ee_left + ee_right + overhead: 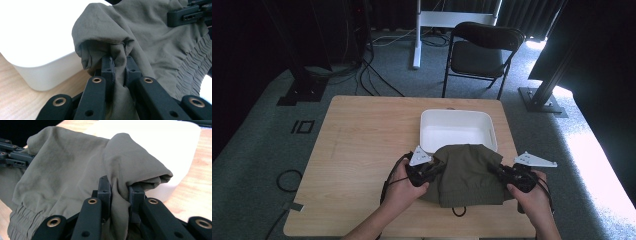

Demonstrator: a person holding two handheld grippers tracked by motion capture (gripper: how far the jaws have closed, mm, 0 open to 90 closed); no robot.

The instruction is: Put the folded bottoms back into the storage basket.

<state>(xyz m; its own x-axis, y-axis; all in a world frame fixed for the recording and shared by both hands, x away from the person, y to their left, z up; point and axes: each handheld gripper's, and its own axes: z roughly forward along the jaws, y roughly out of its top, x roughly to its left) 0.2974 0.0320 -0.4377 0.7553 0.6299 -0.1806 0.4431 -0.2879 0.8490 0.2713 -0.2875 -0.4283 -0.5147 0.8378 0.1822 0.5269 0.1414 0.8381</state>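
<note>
Jaws of both the left gripper (pixel 117 65) and right gripper (pixel 120 187) are pinching folded olive garment (pixel 468 172), one side each. White bin (pixel 457 131) is sitting just ahead of both, garment's far edge overlapping its near rim.

A light wooden tabletop (pixel 362 150) on grey carpet carries a white rectangular tub (pixel 457 129) toward its far edge and, just in front of it and overlapping its near rim, a folded olive-green garment (pixel 467 175).

Black two-jaw left gripper (pixel 435 168) and right gripper (pixel 495 169), brass-ringed rivets along linkage bars, grey three-cornered plates on top, black trailing cables; bare forearms.
</note>
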